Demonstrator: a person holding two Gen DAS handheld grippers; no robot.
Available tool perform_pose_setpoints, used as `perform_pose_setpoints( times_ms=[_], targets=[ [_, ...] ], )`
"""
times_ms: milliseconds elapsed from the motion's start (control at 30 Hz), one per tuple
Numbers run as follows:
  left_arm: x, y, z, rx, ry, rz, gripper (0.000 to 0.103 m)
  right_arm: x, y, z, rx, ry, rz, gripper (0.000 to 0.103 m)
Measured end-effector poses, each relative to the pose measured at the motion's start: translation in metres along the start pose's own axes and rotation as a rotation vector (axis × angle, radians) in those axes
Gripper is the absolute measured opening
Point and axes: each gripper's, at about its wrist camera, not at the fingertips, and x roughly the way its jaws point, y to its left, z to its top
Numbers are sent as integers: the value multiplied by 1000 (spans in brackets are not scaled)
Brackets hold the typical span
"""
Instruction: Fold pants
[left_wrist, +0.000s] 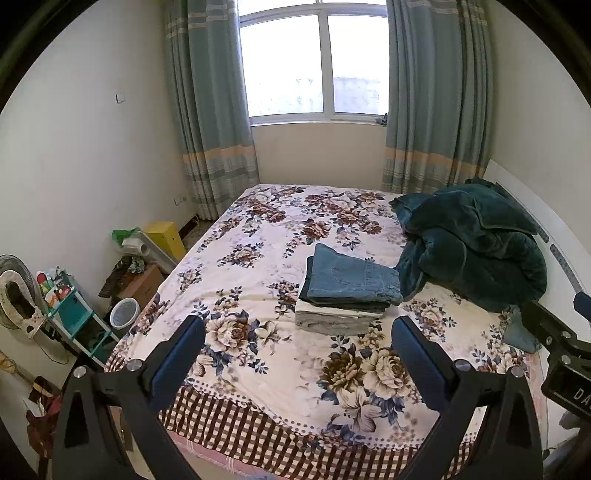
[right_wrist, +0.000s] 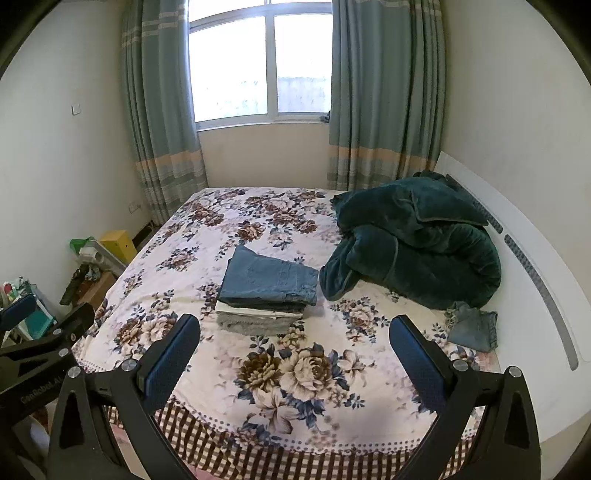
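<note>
A stack of folded pants lies in the middle of the floral bed, blue jeans on top, pale and grey ones below; it also shows in the right wrist view. A small crumpled denim piece lies at the bed's right edge, also seen in the left wrist view. My left gripper is open and empty, raised over the bed's near end, short of the stack. My right gripper is open and empty beside it, at about the same height.
A dark green quilt is bunched at the right by the white headboard. Left of the bed stand a yellow box, a cardboard box, a bin, a teal rack and a fan. Window and curtains behind.
</note>
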Motion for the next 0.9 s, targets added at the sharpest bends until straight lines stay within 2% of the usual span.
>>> perform_pose_setpoints(
  times_ms=[633, 900],
  targets=[
    [-2, 3, 2, -3, 4, 1, 103, 10, 1, -3, -1, 20, 22, 103],
    [-3, 7, 5, 1, 6, 28, 103, 13, 1, -6, 2, 31, 20, 103]
  ],
)
